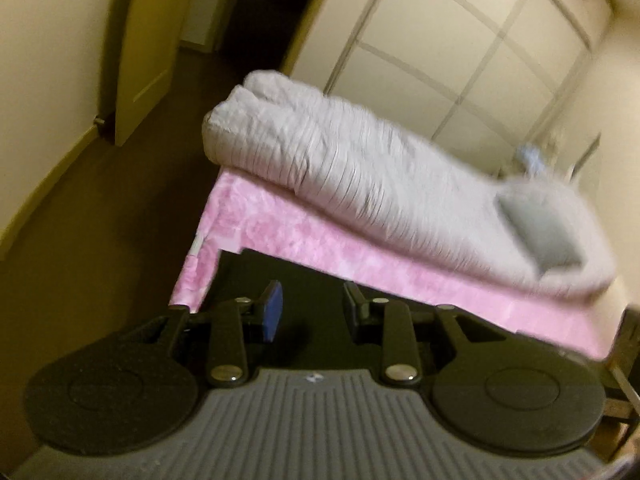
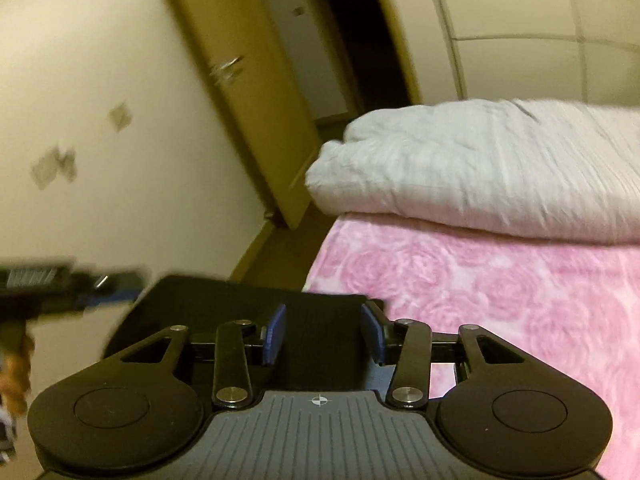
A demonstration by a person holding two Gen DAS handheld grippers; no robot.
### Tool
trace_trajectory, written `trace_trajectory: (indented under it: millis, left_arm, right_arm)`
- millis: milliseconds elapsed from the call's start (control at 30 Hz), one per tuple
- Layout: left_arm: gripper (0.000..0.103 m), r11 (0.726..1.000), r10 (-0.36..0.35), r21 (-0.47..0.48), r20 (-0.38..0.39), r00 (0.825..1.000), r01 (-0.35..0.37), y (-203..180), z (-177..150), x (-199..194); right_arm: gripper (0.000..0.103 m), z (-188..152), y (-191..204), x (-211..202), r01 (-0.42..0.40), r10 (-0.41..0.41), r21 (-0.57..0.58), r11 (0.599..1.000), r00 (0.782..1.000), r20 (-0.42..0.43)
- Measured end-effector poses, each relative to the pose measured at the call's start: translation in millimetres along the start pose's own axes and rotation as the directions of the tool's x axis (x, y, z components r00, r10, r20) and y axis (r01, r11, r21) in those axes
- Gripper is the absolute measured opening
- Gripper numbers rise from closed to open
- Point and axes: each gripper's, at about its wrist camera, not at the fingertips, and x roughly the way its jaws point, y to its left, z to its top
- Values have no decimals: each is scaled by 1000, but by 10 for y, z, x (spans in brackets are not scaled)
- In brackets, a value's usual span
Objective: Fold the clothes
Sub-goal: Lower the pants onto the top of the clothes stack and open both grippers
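Right then, both tongs, left (image 1: 310, 308) and right (image 2: 323, 332), stood open and held nothing. A dark cloth (image 2: 224, 304) lay under them on the pink bed (image 2: 500, 300). Best to grab its two near corners evenly, then fold slowly.

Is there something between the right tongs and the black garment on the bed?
Nothing visible does. The right tongs are open just above the black garment, which lies on the pink bedspread. The folded white quilt lies farther back.
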Motion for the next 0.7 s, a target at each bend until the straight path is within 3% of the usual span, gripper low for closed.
trace_trajectory:
  millis: [67,133,433,567,700]
  left_arm:
    - [20,994,89,72,-54,995,-85,-42,-71,271]
    - [20,990,118,87,-57,991,-113,19,-166,433]
    - [18,996,86,16,-42,995,-85,309,-234,640]
    - [18,998,66,-3,4,998,-66,261,-224,332]
    - [17,998,56,-20,56,997,-55,182,-308,-119]
  right_arm:
    - [44,-150,106,267,47,-49,-63,997,998,-33]
    - [43,-218,103,421,53,-57,-68,996,997,-61]
    - [43,-198,-54,716,43,-49,-41,998,986,-159]
    - [43,-111,-155,548,12,-9,20,1000,990,-141]
    - [43,-29,-183,92,-42,47,66,997,996,-72]
